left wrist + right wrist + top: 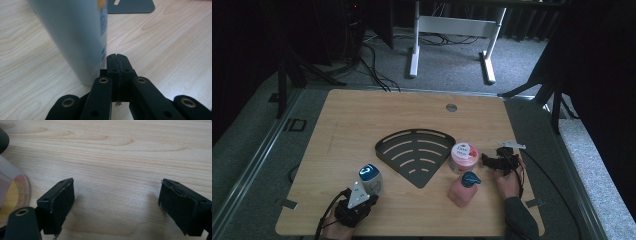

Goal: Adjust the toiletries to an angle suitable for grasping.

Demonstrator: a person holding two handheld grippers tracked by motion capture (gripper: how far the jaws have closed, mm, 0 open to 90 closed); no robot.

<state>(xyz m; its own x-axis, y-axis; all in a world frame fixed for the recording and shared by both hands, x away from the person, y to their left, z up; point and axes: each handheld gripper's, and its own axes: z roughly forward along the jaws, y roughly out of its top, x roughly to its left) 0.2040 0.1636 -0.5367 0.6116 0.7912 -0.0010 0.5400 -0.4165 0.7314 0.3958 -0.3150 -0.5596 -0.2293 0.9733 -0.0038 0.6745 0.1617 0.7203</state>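
Left tool [360,196]: jaws fully together with nothing between them, tips resting just beside the white bottle with the blue cap [370,178] at the near-left of the bench [352,115]. In the left gripper view the bottle [75,37] stands upright immediately left of the closed tips [117,62]; contact between them cannot be confirmed. Closed jaws set against a standing bottle suggest a push or nudge rather than a grasp.

Right tool [492,161]: jaws wide apart and empty, held low over bare bench just right of the pink-lidded jar [463,157]. This spacing suits a wide jar.

The pink pump bottle [464,189] lies near the right hand. The black slotted fan-shaped rack [414,152] occupies the bench centre.

Limitations: the white bottle's top is cut off and blurred in the left gripper view; the label text is illegible. The jar [12,192] appears as a partial edge in the right gripper view.
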